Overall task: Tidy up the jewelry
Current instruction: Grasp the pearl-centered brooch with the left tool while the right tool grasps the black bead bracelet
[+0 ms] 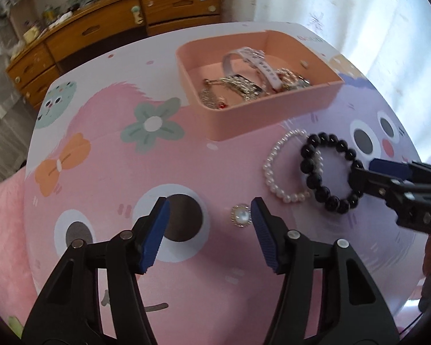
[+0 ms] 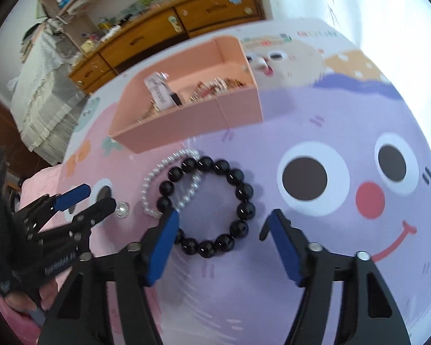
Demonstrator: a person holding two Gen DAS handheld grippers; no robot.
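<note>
Your left gripper [image 1: 210, 210] is spread wide, nothing between the pads, hovering low over the cartoon-print table mat [image 1: 123, 166]. The small round pearl brooch [image 1: 241, 215] lies on the mat just beside the inner face of its right-hand finger; contact is hard to call from this angle, looks like a hair apart.

Your right gripper [image 2: 224, 220] is also wide open, gripping nothing. It sits over the near side of the black bead bracelet [image 2: 208, 205]: the left pad [image 2: 161, 247] overlaps the ring's left edge, the right pad is outside the ring, apart from it. In the left wrist view the same gripper [image 1: 365, 169] comes in from the right with its tips at the bracelet's [image 1: 327, 172] far edge.

The black bead bracelet lies flat on the purple part of the mat, overlapping the white pearl bracelet [image 1: 284, 166], which lies flat on its left. Both are outside the box, just in front of it.

The pink box [image 1: 273, 115] stands on the mat behind them, open-topped. Inside: a white watch strap [image 1: 255, 63], silver chain pieces [image 1: 238, 86], other bits too tangled to tell apart. A wooden dresser [image 1: 106, 28] stands behind the table.
</note>
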